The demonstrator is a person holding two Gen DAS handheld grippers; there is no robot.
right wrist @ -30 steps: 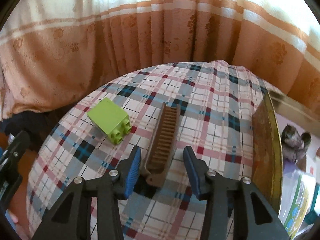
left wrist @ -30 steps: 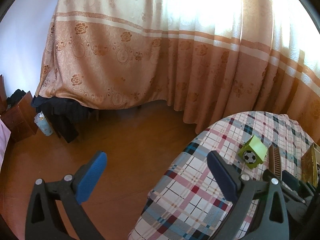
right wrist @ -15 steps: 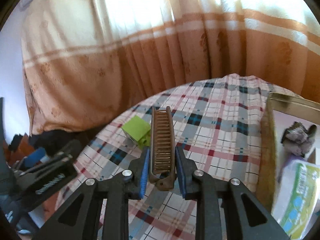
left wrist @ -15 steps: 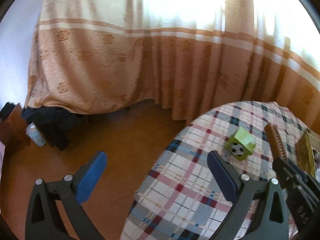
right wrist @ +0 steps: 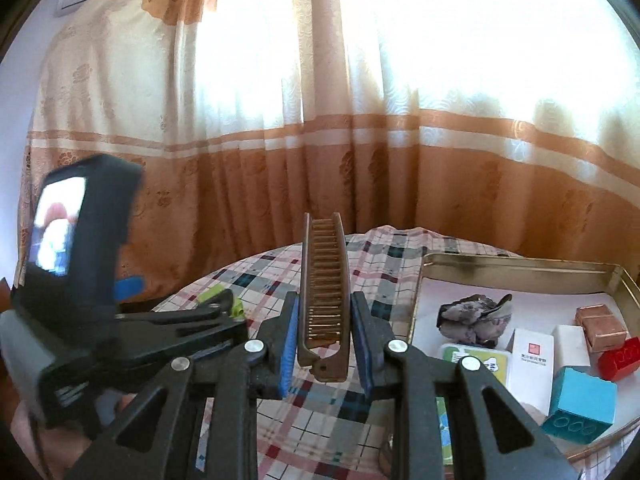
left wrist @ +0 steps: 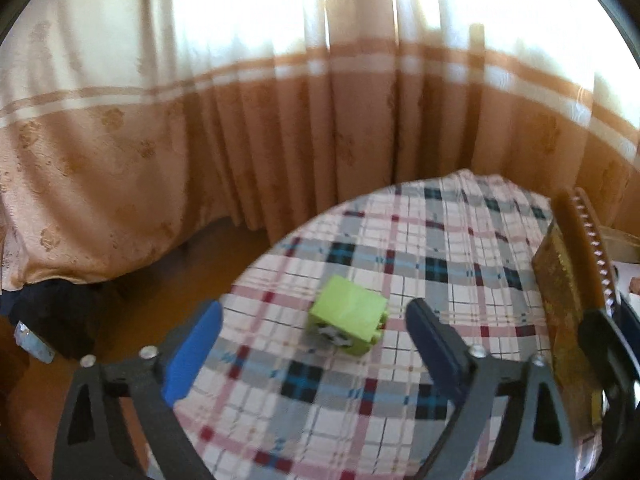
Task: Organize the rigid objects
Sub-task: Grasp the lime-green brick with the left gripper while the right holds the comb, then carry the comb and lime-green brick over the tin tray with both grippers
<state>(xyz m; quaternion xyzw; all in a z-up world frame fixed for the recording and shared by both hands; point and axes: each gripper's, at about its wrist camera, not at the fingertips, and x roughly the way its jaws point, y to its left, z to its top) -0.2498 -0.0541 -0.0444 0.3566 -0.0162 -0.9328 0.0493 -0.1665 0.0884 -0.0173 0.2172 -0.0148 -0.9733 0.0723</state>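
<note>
- While it angles down over the plaid-covered worktop (left wrist: pixel 360 400), the left tool (left wrist: pixel 316 336) has its jaws wide apart but closing, with nothing pressed between the blue pads.
- Between those pads, further along the cloth, lies the green block (left wrist: pixel 346 320), resting on the worktop and touched by neither finger; a football print shows on its near face.
- Seen from the right wrist, the left tool's black body (right wrist: pixel 132 328) and its camera screen sit low at the left, with part of a hand under it.
- Tilted slightly downward and lifted clear of the cloth, the right tool (right wrist: pixel 324 336) is clamped narrowly on the brown comb (right wrist: pixel 324 280).
- Its pads grip the comb near the hinged end, so the toothed length sticks out forward, above the worktop.
- Just right of the comb sits the gold tray (right wrist: pixel 520 266), holding a grey crumpled item (right wrist: pixel 472 320), white boxes (right wrist: pixel 532 364), copper cubes (right wrist: pixel 600 320), a red brick (right wrist: pixel 620 358) and a teal brick (right wrist: pixel 580 404).
</note>
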